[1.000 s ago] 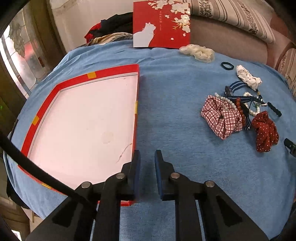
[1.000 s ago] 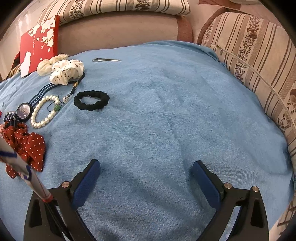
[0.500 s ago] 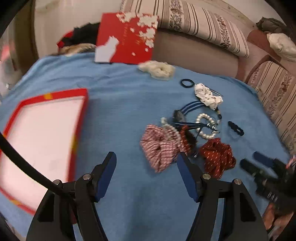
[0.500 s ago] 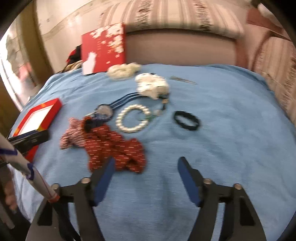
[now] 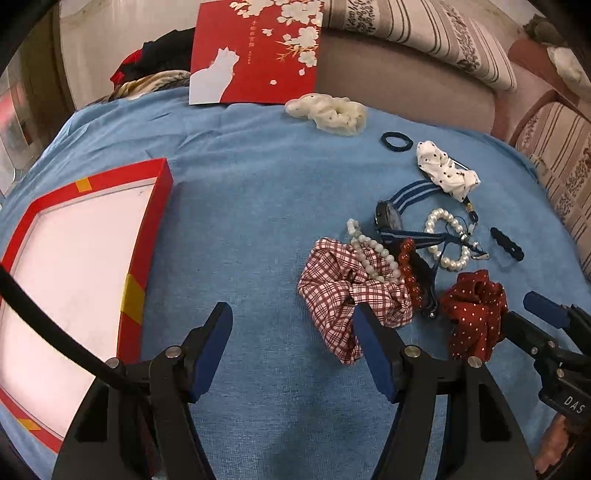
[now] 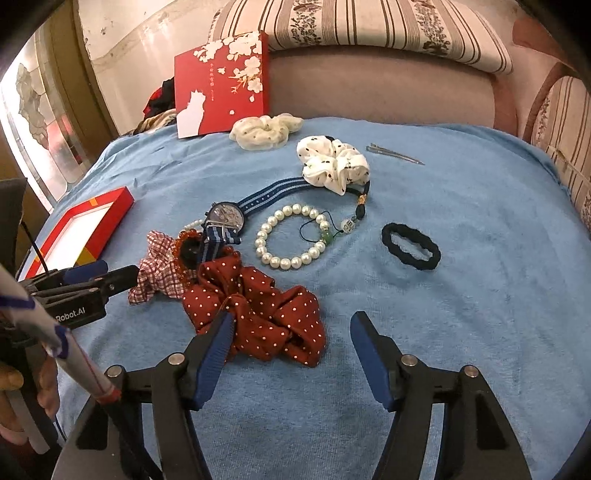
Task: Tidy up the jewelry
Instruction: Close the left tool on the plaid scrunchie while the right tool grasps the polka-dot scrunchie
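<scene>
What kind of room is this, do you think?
Probably a living room in a home: a striped sofa cushion sits behind a surface draped in a blue cloth, with scrunchies, a pearl bracelet and a watch spread out.

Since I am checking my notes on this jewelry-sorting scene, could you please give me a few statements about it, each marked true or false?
1. The shallow red-rimmed tray holds the white pearl bracelet. False: the tray is empty; the bracelet lies on the blue cloth.
2. Both the left gripper and the right gripper hold nothing. True.
3. The dark red white-dotted scrunchie lies just ahead of the right gripper. True.
4. The navy striped-strap wristwatch lies inside the thick black hair tie. False: the tie lies apart, with nothing in it.
5. The red flower-printed box lid stands propped at the far edge. True.
</scene>
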`<state>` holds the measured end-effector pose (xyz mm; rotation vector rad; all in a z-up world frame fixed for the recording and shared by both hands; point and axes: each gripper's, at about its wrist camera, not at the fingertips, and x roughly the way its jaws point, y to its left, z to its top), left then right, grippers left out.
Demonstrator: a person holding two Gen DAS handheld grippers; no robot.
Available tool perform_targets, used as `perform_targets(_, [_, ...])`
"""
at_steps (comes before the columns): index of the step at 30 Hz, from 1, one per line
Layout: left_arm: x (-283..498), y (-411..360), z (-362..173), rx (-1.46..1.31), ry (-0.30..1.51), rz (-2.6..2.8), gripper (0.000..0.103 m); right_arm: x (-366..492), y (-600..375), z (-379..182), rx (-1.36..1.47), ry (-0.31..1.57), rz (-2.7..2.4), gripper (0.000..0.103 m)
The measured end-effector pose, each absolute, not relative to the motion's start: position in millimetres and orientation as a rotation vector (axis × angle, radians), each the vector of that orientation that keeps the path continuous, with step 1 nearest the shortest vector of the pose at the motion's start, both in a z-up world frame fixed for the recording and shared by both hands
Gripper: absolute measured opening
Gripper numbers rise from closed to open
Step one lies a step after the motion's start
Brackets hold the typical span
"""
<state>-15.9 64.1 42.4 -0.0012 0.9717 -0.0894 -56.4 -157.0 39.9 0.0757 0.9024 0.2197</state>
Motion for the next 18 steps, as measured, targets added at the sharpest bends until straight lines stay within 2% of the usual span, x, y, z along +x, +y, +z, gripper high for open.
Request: perform_targets(18, [-20.5,61.2,32.4,0.015,1.001,-0.103,0.067,-60.9,-163.1,36.5,0.13,0.929,0.265,0.07])
